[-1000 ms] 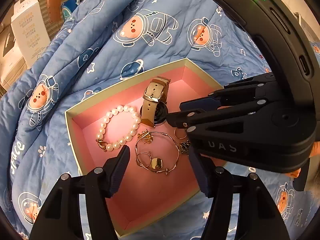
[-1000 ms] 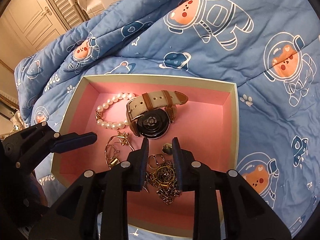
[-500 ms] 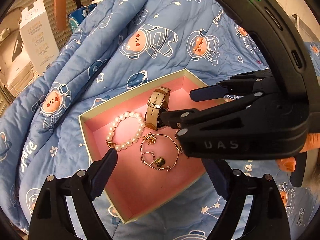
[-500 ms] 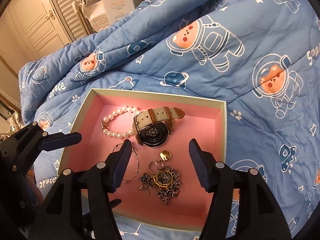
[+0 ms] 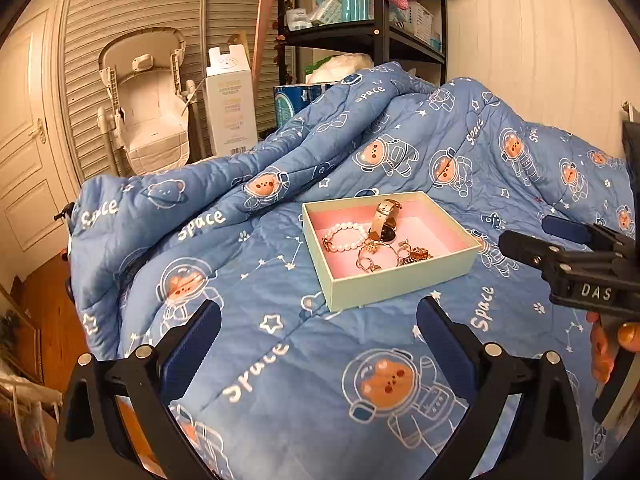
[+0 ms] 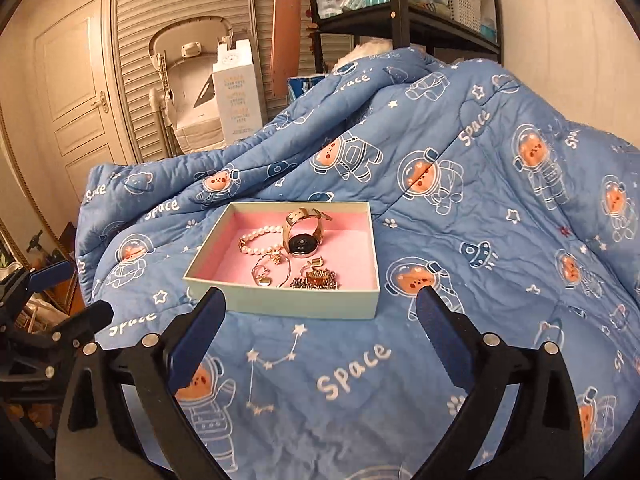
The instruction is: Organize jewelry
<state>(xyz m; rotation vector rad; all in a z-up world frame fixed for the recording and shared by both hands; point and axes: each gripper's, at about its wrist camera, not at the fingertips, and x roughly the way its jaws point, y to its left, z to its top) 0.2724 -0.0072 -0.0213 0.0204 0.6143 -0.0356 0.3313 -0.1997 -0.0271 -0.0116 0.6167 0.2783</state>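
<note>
Behind jewelry box (image 6: 280, 304), crumpled quilt (image 6: 460, 152).

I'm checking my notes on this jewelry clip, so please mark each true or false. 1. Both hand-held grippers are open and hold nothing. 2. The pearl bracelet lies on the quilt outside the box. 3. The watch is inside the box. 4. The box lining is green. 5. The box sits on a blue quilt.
1. True: the left hand-held gripper and the right hand-held gripper both have spread jaws with nothing between them.
2. False: the pearl bracelet lies inside the box.
3. True: the watch rests in the box beside the pearls.
4. False: the lining is pink; the outer walls are pale green.
5. True: it sits on the blue quilt.
</note>
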